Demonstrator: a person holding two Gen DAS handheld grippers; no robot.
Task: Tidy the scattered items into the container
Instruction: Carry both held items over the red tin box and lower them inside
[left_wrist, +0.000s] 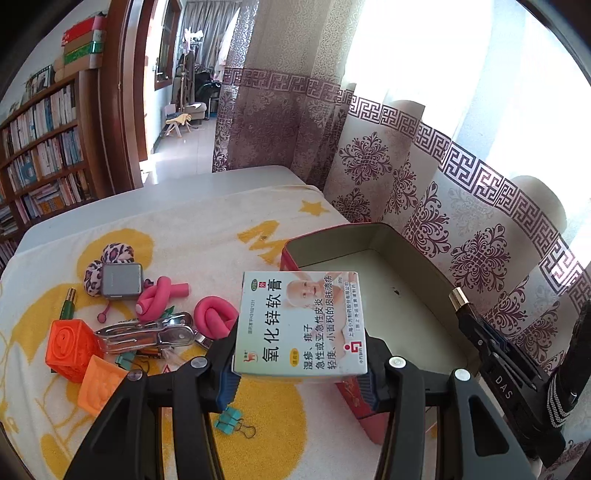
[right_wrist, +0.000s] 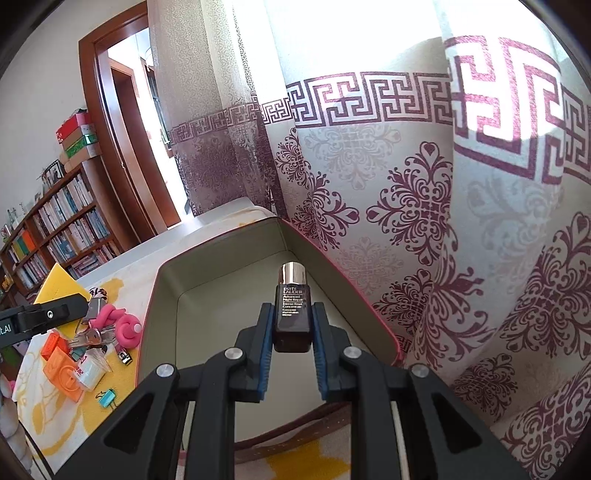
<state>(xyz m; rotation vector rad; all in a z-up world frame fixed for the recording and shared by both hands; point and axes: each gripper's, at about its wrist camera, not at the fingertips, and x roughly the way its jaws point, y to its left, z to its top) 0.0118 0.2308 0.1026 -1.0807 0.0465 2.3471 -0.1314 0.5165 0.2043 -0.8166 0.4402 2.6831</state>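
Note:
My left gripper (left_wrist: 301, 373) is shut on a white ointment box (left_wrist: 301, 325) with Chinese print, held above the near left corner of the open red tin (left_wrist: 424, 291). My right gripper (right_wrist: 291, 343) is shut on a small dark serum bottle (right_wrist: 291, 314) with a silver cap, held over the tin's pale inside (right_wrist: 221, 306). The bottle and right gripper also show in the left wrist view (left_wrist: 480, 325) at the tin's right side. The tin's floor looks bare.
Scattered items lie left of the tin on a yellow-and-white towel (left_wrist: 184, 229): orange blocks (left_wrist: 72, 349), pink foam twists (left_wrist: 216, 315), metal clips (left_wrist: 147, 332), a grey case (left_wrist: 122, 280), a teal binder clip (left_wrist: 229, 419). Patterned curtains (right_wrist: 424, 206) hang right behind the tin.

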